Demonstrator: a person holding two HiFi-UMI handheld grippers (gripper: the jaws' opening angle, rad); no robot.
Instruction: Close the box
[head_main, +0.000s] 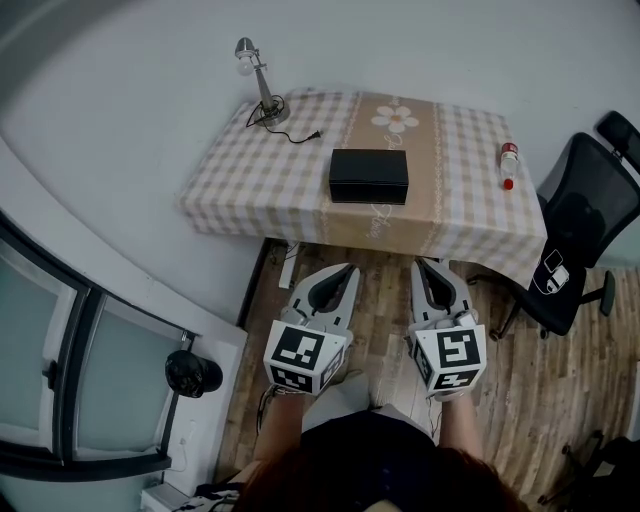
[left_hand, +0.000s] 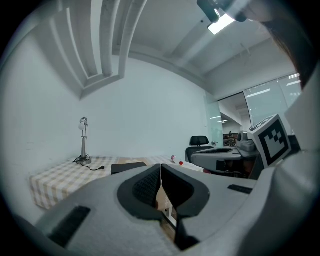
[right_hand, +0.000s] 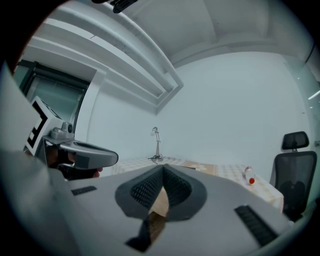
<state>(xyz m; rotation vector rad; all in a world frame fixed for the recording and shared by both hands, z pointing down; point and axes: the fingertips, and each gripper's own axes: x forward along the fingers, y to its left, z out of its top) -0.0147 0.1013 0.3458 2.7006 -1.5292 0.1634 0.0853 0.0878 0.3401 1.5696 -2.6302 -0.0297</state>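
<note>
L claw, R claw shut; box lies crosswise.

- The left gripper and right gripper, each with its jaws together, hang over the wooden plank floor. Open floor runs from them to the near edge of the counter in beige checked cloth.
- The black rectangular box sits mid-counter near the front, with bare cloth on every side.
- A silver desk lamp stands in the far left corner. Its black cord and plug trail towards the box without touching it.
- A small red-capped bottle lies near the right edge, well apart from the box.
- A black office chair crowds the counter's right end.
</note>
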